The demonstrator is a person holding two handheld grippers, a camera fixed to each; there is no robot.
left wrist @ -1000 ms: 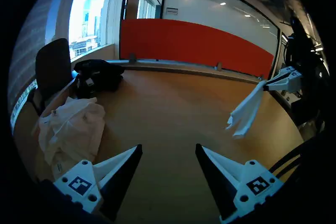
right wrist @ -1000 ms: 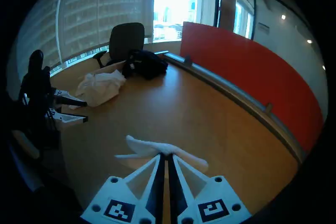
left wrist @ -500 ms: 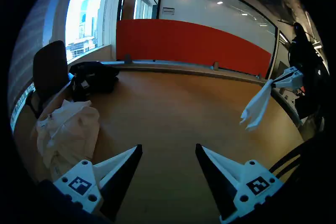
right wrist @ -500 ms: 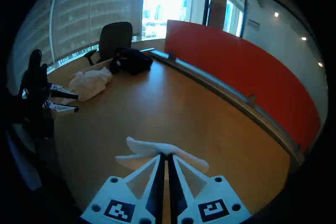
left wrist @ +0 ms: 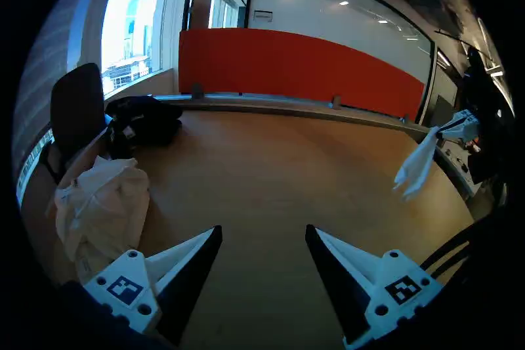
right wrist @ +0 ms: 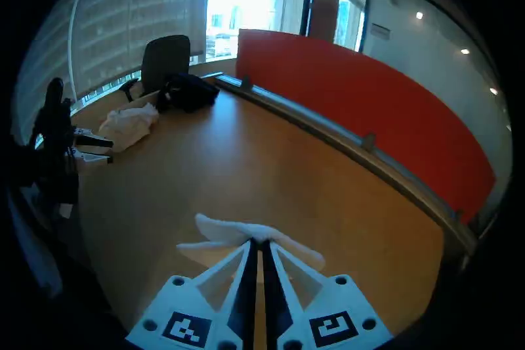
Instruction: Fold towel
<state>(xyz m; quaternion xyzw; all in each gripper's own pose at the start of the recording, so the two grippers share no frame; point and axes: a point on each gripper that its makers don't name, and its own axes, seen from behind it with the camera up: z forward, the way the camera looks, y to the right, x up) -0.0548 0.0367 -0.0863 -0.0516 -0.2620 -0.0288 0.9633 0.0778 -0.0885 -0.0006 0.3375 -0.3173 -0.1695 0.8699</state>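
Right claw (right wrist: 261,251) stays clenched on the towel (left wrist: 415,169), which has drifted out toward the desk's (left wrist: 275,166) right edge, dangling mid-air. Left claw (left wrist: 262,235) gapes empty. Folding hasn't really started, I'd say.

Towel (left wrist: 415,169): white, crumpled, hanging limp above the table (left wrist: 275,173). One end pinched between the closed fingers of the right claw (right wrist: 258,245).

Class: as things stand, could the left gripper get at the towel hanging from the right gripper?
Probably yes. The left gripper is open, and bare table lies between it and the towel, which hangs free from the shut right gripper, though well off to one side.
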